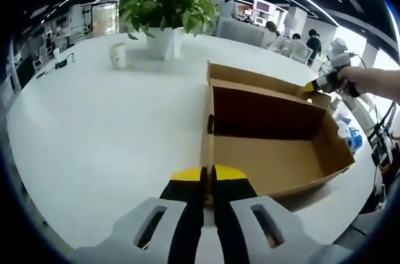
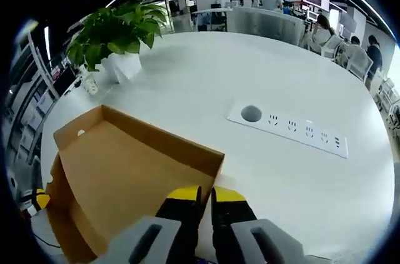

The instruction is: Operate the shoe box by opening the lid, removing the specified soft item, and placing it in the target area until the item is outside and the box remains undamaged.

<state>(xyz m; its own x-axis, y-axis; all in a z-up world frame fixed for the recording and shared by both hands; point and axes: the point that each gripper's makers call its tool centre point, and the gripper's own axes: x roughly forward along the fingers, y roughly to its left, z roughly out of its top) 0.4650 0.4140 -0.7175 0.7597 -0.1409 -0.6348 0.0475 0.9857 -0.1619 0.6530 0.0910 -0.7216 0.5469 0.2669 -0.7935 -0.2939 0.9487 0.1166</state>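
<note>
The white bench (image 1: 106, 126) filled most of both views, an open-plan office behind it at the top. The shoe box (image 1: 275, 145) sat right of centre in the left gripper view, open, its inside apparently bare; no soft item could be made out, so how much remained was unclear. A potted plant (image 1: 165, 10) stood upper centre. The left gripper (image 1: 208, 175) was clenched at the box's near wall, the right gripper (image 2: 205, 196) clenched at its corner. A socket strip (image 2: 294, 131) lay right of centre.
</note>
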